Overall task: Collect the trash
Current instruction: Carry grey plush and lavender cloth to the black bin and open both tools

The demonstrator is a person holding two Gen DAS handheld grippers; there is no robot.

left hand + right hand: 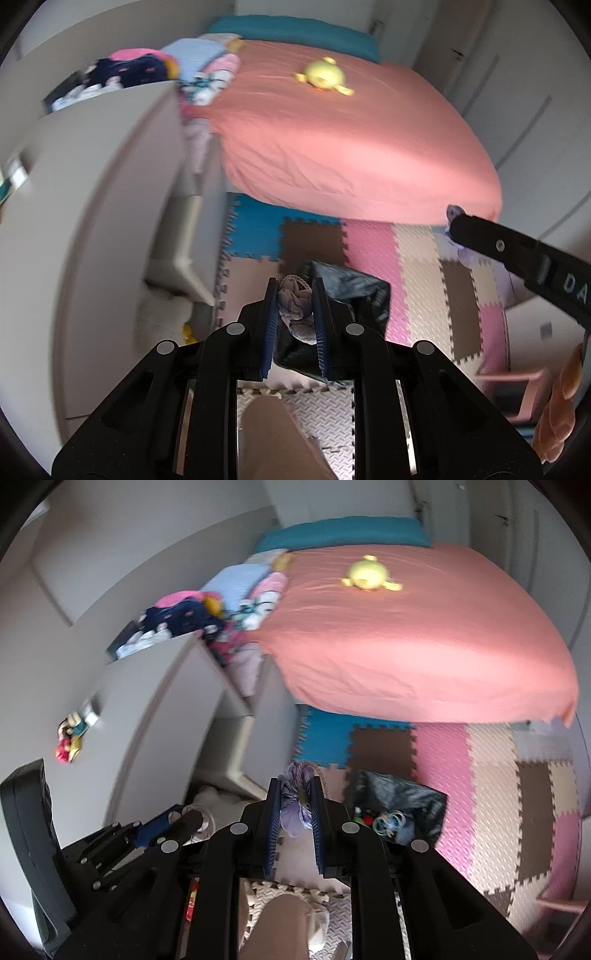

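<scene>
- Just ahead of the left gripper [295,314], below its fingertips: a dark bag [354,291], mouth open, colourful scraps and rings inside.
- Clamped on a crumpled grey-beige wad [293,308], soft and creased.
- Right gripper [295,805]: pinched on a wrinkled lilac scrap [293,812], hovering left of the bag over foam puzzle mats [491,775].

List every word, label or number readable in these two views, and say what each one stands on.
"DA": white letters on the black arm of the right gripper in the left wrist view; the edge of the picture cuts off the rest.
The stickers on the white cabinet in the right wrist view are too blurred to read.
Nothing else carries readable text.
</scene>
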